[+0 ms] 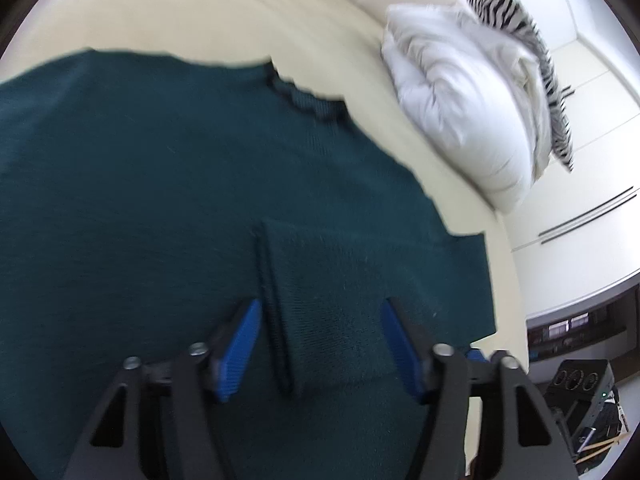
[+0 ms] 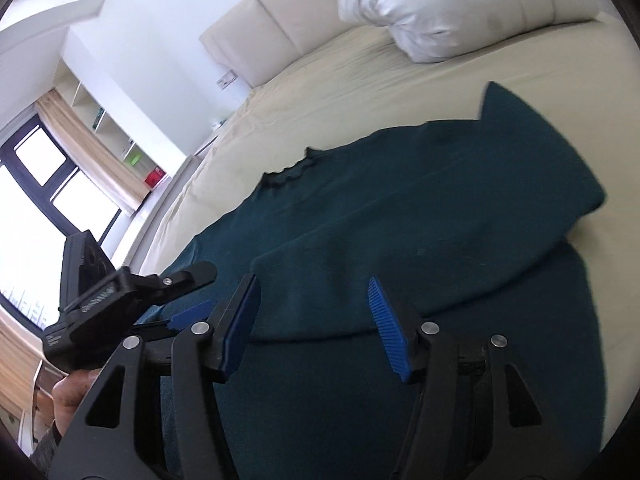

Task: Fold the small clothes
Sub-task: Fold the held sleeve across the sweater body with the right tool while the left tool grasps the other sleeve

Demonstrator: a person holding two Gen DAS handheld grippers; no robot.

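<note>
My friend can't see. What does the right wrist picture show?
A dark green sweater lies on a cream bed, one sleeve folded across it. The open right gripper hovers above it, a white pillow behind.

- One dark green sweater (image 1: 168,184) spread on one cream bed (image 2: 360,80)
- Two grippers: left gripper (image 1: 320,346), right gripper (image 2: 314,322)
- One white pillow (image 1: 460,92)
- One zebra-striped cloth (image 1: 524,40)
</note>
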